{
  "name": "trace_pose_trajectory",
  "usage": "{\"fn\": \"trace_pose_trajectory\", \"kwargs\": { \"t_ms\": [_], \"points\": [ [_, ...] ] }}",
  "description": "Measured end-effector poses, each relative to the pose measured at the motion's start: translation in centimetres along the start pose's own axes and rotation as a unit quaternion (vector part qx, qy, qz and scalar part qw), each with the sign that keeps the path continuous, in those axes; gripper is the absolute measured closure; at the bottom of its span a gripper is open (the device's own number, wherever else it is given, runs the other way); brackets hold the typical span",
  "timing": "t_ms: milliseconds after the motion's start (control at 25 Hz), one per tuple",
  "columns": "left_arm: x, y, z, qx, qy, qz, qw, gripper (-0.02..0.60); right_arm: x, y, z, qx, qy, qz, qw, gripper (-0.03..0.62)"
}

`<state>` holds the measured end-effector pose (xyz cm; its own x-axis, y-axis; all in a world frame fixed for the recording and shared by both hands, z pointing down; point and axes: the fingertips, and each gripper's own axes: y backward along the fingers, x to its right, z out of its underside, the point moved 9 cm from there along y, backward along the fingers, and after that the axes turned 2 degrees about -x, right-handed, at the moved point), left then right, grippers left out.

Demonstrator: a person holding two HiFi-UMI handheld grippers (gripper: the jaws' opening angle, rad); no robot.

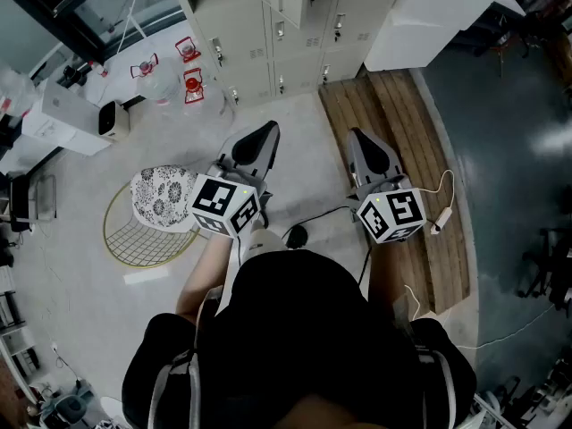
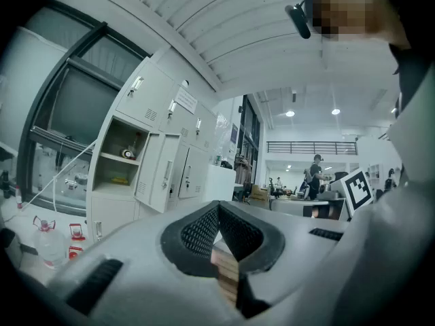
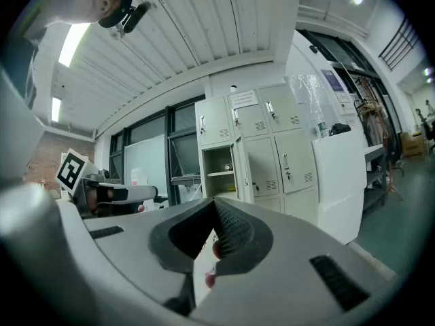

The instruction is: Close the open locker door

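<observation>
A bank of cream lockers (image 1: 286, 34) stands ahead of me, some way off. One compartment (image 2: 122, 158) is open, with small items on its shelf, and its door (image 2: 160, 172) swings out to the right of it. In the right gripper view the open compartment (image 3: 219, 172) shows at centre with the door (image 3: 238, 167) edge-on beside it. My left gripper (image 1: 261, 135) and right gripper (image 1: 361, 138) are held level side by side, pointing at the lockers and well short of them. Both are shut with nothing between the jaws, as seen at the left gripper (image 2: 217, 206) and the right gripper (image 3: 216, 202).
Water jugs with red handles (image 1: 191, 84) stand on the floor left of the lockers. A patterned stool in a gold wire frame (image 1: 161, 199) is at my left. Wooden boards (image 1: 402, 150) lie at the right below a white cabinet (image 1: 429, 16). A cable (image 1: 313, 217) crosses the floor.
</observation>
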<state>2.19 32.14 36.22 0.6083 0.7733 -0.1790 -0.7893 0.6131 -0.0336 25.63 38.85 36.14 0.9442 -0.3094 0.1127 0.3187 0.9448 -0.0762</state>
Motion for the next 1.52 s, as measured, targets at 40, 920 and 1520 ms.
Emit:
{"fn": "trace_pose_trajectory", "kwargs": {
  "t_ms": [40,920,1520],
  "points": [
    [0.2,0.1,0.0,-0.001,0.001,0.0,1.0,0.565,-0.1,0.2,0.0,-0.002,0.003,-0.001,1.0,0.592],
    [-5.8,-1.8,-0.4,-0.014,0.003,-0.015,0.9998,0.565,0.7,-6.6,-0.4,0.004,-0.029,-0.025,0.999,0.591],
    [-18.8,-9.9,-3.3,-0.004,0.006,0.02,0.9998,0.565,2.4,-20.3,-3.1,0.002,-0.015,0.012,1.0,0.591]
  ]
}}
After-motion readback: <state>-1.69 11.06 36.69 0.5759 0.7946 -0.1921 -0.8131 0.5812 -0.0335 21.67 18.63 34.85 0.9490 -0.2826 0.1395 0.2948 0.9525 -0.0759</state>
